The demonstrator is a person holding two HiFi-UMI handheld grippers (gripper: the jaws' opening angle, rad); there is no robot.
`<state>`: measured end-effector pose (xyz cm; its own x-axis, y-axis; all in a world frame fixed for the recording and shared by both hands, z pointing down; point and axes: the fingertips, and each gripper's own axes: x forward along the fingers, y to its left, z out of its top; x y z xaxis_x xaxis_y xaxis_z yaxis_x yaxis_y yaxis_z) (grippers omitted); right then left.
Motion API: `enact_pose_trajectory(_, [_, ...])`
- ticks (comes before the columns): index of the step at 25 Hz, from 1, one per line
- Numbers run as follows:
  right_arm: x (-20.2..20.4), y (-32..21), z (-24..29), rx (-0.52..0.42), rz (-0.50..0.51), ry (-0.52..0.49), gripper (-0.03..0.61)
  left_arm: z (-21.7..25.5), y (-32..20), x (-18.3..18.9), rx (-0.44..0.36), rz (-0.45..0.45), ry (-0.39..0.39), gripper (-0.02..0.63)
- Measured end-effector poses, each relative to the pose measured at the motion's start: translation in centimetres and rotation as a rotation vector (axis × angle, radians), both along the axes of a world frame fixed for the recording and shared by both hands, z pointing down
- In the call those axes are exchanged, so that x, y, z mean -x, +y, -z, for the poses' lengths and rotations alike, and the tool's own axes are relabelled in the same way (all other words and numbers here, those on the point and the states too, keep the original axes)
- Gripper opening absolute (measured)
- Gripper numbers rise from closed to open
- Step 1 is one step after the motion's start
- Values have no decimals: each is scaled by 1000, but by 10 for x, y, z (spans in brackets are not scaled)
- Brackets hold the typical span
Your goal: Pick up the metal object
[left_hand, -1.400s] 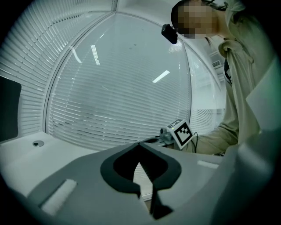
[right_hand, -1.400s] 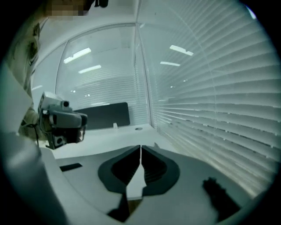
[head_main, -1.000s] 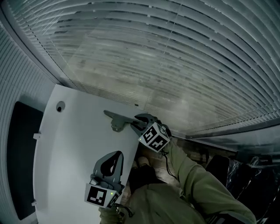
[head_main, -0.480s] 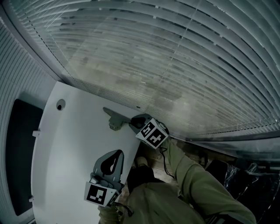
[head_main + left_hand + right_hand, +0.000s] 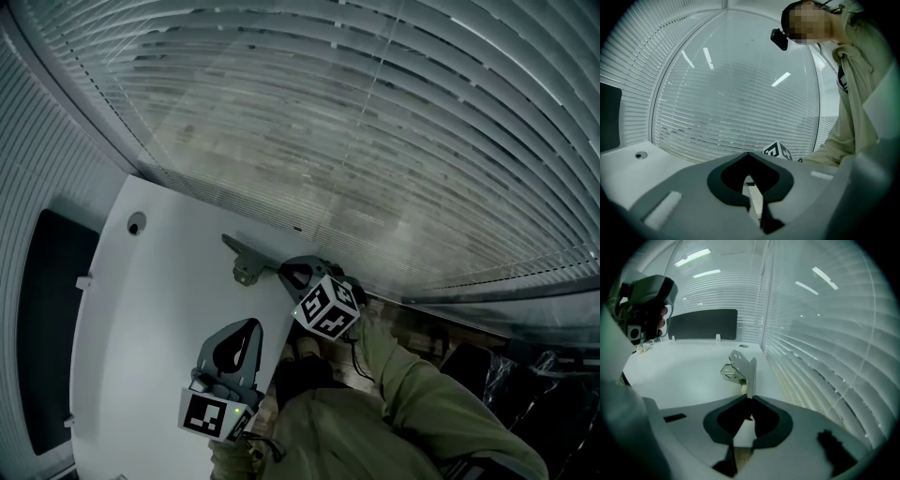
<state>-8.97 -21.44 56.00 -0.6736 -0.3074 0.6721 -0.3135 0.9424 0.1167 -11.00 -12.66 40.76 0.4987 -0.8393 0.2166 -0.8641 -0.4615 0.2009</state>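
Notably, the right gripper [image 5: 283, 271] has changed since a second ago: its jaws stood wide about the near end of the bracket [image 5: 246, 261] and are now drawn narrow and closing, with the bracket's thin plate between the tips and, as far as the right gripper view shows, touched on both faces. The bracket itself has not visibly shifted; it lies on the table [image 5: 159, 309] near the far edge, just beside the blinds [image 5: 375, 141]. The left gripper [image 5: 253, 324] sits where it was, over the near part of the table and well apart from the bracket, jaws together at the tips with nothing between them. The bracket [image 5: 740, 367] is bare bent sheet metal: one flat plate standing on edge, and a folded tab to its left that catches the light. The table is white, smooth and matt, with a small round hole [image 5: 137, 223] towards its far end. The blinds are narrow horizontal slats, pale and evenly spaced. A flat dark panel [image 5: 47, 319] stands beyond the table's end. Both grippers are grey moulded bodies with darker lining round the jaws, and each carries a cube [image 5: 325, 307] of black-and-white square markers. An olive cloth sleeve [image 5: 422, 384] runs back from the right gripper.
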Motion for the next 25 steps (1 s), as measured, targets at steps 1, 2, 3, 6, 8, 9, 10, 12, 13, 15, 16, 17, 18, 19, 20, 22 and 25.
enact_pose_trajectory(1, [0, 3, 7, -18, 2, -15, 37, 0, 1, 0, 0, 3, -6, 6])
enact_pose_trajectory(2, [0, 5, 16, -35, 5, -32, 37, 1, 3, 0, -1, 7, -14, 6])
enact_pose_trajectory(3, [0, 9, 25, -52, 8, -50, 37, 2, 5, 0, -3, 9, -22, 6])
enact_pose_trajectory(6, [-2, 22, 54, -90, 13, -112, 37, 9, 12, -1, -14, 17, -38, 6])
enact_pose_trajectory(8, [-3, 30, 72, -111, 10, -159, 37, 13, 18, 1, -25, 24, -48, 6])
enact_pose_trajectory(9, [-4, 34, 81, -121, 7, -182, 37, 14, 22, 3, -28, 27, -52, 6])
enact_pose_trajectory(10, [-4, 38, 89, -130, 2, -206, 37, 15, 25, 4, -32, 27, -56, 6])
enact_pose_trajectory(12, [-6, 48, 105, -147, -12, -251, 37, 17, 33, 5, -41, 21, -58, 6])
enact_pose_trajectory(13, [-8, 53, 113, -156, -18, -270, 37, 20, 38, 4, -47, 15, -58, 6])
enact_pose_trajectory(15, [-13, 67, 132, -178, -25, -299, 37, 26, 48, 1, -60, 1, -62, 6])
enact_pose_trajectory(16, [-16, 74, 141, -187, -30, -313, 37, 30, 54, -2, -66, -7, -66, 6])
enact_pose_trajectory(17, [-20, 82, 151, -195, -36, -328, 37, 35, 60, -4, -75, -17, -70, 6])
enact_pose_trajectory(18, [-24, 90, 159, -200, -47, -347, 37, 39, 67, -7, -87, -27, -71, 6])
enact_pose_trajectory(19, [-28, 99, 167, -203, -59, -370, 37, 44, 74, -10, -104, -38, -70, 6])
enact_pose_trajectory(20, [-32, 108, 174, -205, -74, -394, 37, 47, 81, -13, -125, -50, -67, 6])
enact_pose_trajectory(22, [-40, 129, 182, -214, -100, -432, 37, 51, 100, -19, -166, -70, -65, 6])
enact_pose_trajectory(25, [-48, 168, 191, -240, -124, -458, 37, 53, 136, -23, -194, -87, -63, 6])
